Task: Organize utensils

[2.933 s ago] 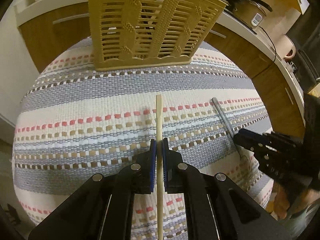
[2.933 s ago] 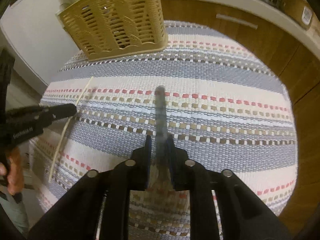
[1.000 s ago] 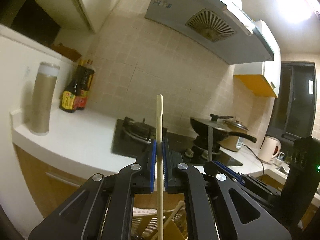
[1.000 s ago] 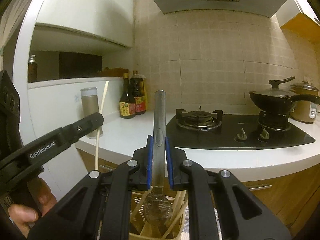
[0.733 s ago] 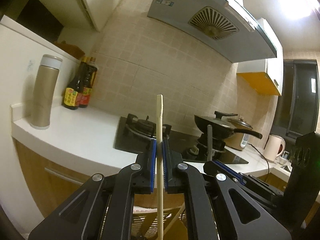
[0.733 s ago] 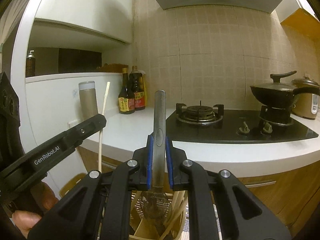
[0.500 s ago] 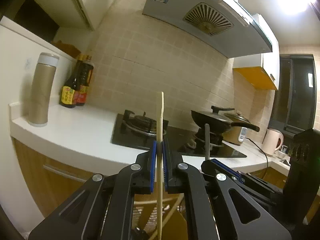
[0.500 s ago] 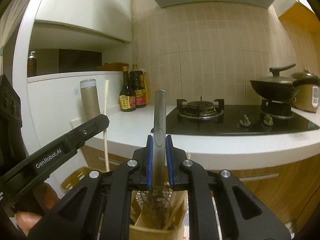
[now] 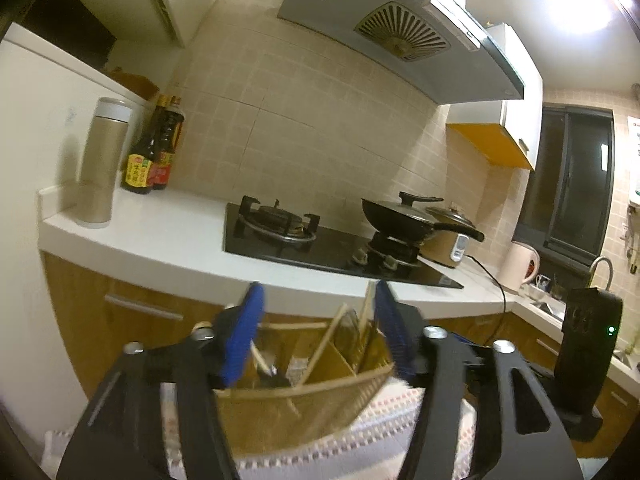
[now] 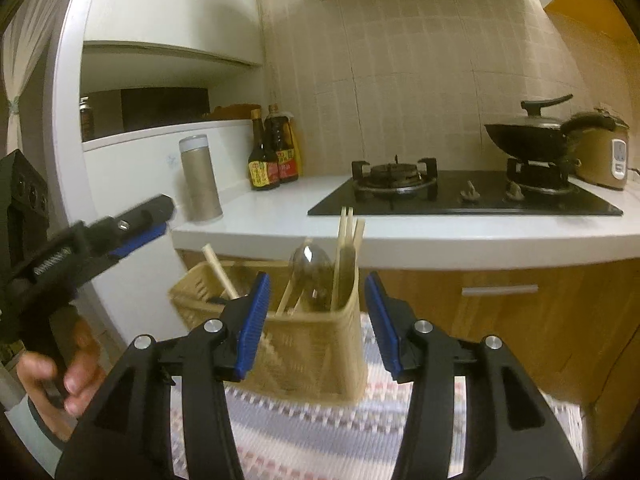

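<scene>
A tan woven utensil basket [image 10: 312, 352] stands on a striped cloth [image 10: 320, 444]. In it a metal spoon [image 10: 312, 266] stands bowl up beside several wooden chopsticks [image 10: 346, 244]; another chopstick [image 10: 220, 272] leans in its left part. My right gripper [image 10: 317, 278] hovers just in front of the basket, its jaws opening with nothing between the pads. My left gripper [image 9: 318, 286] is also opening and empty, above the basket [image 9: 304, 400] and its chopsticks [image 9: 366, 312]. In the right wrist view the left gripper [image 10: 160, 220] reaches in from the left, held by a hand [image 10: 64, 376].
Behind the basket runs a white counter [image 10: 400, 236] with a gas hob [image 10: 400, 188], a black pan [image 10: 528, 136], a rice cooker [image 10: 600, 156], two sauce bottles [image 10: 272, 160] and a beige flask [image 10: 200, 180]. Wooden cabinet doors [image 10: 520, 320] are below. The right gripper's black body [image 9: 588, 360] is at the right.
Both grippers opened and let go: the chopstick left the left pads, the spoon left the right pads, and both now stand in the basket. Both views dropped lower.
</scene>
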Demonstrator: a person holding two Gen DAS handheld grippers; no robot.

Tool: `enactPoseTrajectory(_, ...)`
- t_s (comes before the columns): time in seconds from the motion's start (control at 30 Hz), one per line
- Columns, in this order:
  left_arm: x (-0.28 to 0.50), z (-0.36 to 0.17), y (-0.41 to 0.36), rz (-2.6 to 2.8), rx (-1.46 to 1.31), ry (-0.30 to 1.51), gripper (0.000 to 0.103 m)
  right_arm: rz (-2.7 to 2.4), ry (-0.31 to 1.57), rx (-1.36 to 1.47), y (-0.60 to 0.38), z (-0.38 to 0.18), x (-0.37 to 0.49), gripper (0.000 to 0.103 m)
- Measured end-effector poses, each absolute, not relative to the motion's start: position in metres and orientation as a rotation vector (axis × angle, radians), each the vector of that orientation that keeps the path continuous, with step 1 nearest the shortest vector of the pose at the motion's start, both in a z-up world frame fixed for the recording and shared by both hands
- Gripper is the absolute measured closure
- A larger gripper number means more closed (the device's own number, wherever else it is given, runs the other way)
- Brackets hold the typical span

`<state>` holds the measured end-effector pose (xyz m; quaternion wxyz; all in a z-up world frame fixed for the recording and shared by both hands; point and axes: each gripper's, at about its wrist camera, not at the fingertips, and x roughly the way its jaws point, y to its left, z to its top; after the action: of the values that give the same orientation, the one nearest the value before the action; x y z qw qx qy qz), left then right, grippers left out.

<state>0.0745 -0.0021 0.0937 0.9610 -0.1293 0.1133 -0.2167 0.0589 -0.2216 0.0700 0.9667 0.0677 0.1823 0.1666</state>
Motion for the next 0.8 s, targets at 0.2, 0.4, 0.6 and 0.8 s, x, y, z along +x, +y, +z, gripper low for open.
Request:
enactPoseTrajectory(0.2,0.032,0.087,0.001,-0.388,-0.23,0.269,0.032,0.326,0.395,0.134,-0.22,0.064,0.023,0.057)
enactPoseTrajectory(0.4,0.003,0.07,-0.003,-0.32,-0.193,0.289,0.028,0.285,0.393,0.123,-0.219,0.055,-0.004,0.044)
enactPoseTrajectory(0.6,-0.008,0.05,-0.006,-0.172,-0.14,0.276,0.02,0.194,0.324,0.082,-0.218,0.049,-0.023,0.017)
enactPoseTrajectory(0.8,-0.004,0.028,-0.014,-0.053,-0.073,0.28,0.014,0.061,0.251,0.066,-0.223,0.033,-0.032,0.008)
